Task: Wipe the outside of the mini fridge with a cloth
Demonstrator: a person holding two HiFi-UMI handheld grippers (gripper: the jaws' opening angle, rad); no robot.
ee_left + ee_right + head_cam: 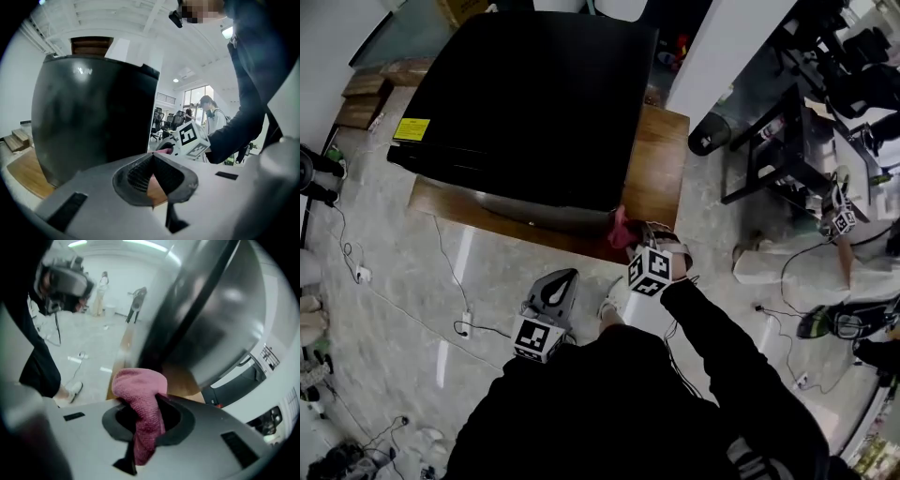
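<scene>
The black mini fridge (534, 103) stands on a low wooden platform (661, 159). My right gripper (631, 240) is shut on a pink cloth (621, 231) and holds it at the fridge's lower front right corner. In the right gripper view the cloth (140, 394) bunches up out of the right gripper (147, 423), next to the shiny fridge wall (211, 310). My left gripper (560, 279) hangs back near my body, short of the platform, its jaws together with nothing in them. In the left gripper view the fridge (89, 117) looms ahead of the left gripper (151, 176).
Cables and a power strip (358, 274) lie on the pale floor at left. Cardboard boxes (364, 98) sit beside the fridge's far left. A black table frame (769, 159) and a seated person (797, 267) are at right, with a white pillar (722, 47) behind.
</scene>
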